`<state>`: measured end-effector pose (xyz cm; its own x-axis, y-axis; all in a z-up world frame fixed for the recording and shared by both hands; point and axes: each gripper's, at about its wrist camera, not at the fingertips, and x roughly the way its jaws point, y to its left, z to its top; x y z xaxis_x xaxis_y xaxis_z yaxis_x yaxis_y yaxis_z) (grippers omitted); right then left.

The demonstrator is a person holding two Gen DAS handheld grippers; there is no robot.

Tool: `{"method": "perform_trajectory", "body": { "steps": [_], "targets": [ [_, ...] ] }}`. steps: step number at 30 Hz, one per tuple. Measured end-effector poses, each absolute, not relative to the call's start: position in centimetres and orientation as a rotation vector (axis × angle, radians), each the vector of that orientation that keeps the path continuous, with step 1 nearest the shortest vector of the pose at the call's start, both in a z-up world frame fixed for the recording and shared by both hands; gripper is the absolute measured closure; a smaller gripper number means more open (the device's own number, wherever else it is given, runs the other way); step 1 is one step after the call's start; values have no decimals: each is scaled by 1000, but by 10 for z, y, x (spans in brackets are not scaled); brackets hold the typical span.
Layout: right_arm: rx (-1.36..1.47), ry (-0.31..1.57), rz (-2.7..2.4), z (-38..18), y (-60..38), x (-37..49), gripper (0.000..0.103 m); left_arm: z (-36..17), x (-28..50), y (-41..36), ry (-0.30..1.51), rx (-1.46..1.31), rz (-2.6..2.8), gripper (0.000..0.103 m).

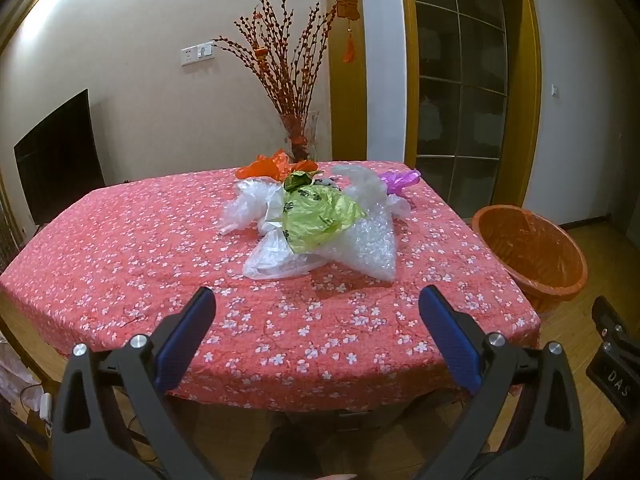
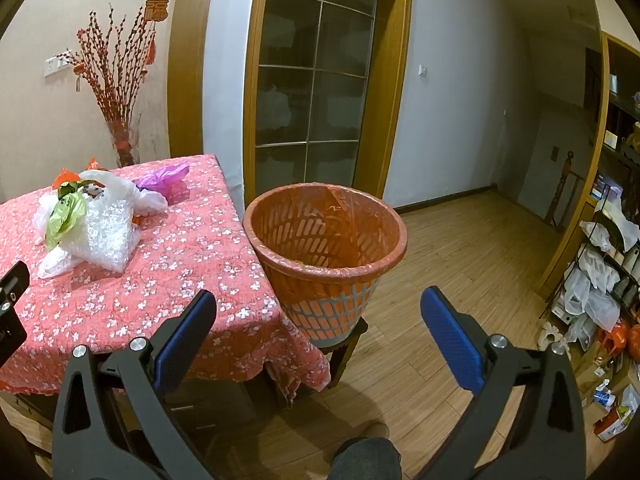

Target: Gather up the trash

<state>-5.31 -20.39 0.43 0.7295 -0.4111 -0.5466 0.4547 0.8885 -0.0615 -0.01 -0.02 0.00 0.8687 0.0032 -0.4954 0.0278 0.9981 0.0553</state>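
**A:** Middle of the left wrist frame, on the table (image 1: 160,240) with the pink flowery cloth, sits the whole trash pile: a green bag (image 1: 316,216), bubble wrap (image 1: 368,248), a clear bag (image 1: 276,260), an orange bag (image 1: 264,168) and a purple bag (image 1: 400,179) further back.

**B:** And the bin?

**A:** Orange basket (image 2: 326,236) with a liner, center of the right wrist frame, just beside the table's edge, standing on a small stool (image 2: 348,338).

**B:** Grippers holding anything?

**A:** Nope. Left gripper (image 1: 316,300) has its blue pads spread wide apart at the bottom, nothing between them. Right gripper (image 2: 318,300), same deal: wide apart, bare, basket just above it in frame.

**B:** Anything else?

**A:** Vase (image 1: 300,136) of red branches, top center behind the pile.
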Motion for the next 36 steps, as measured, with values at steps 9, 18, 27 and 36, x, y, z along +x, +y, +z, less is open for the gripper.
{"method": "perform_trajectory", "body": {
  "steps": [9,18,27,36],
  "targets": [
    [77,581,-479,5,-204,-53,2,1,0,0,522,57,-14,4],
    [78,581,-478,5,-204,-53,2,6,-3,0,524,57,-14,4],
    [79,581,-478,5,-204,-53,2,8,-5,1,526,54,-16,4],
    [79,582,-478,4,-204,-53,2,6,-3,1,528,54,-15,4]
  ]
}}
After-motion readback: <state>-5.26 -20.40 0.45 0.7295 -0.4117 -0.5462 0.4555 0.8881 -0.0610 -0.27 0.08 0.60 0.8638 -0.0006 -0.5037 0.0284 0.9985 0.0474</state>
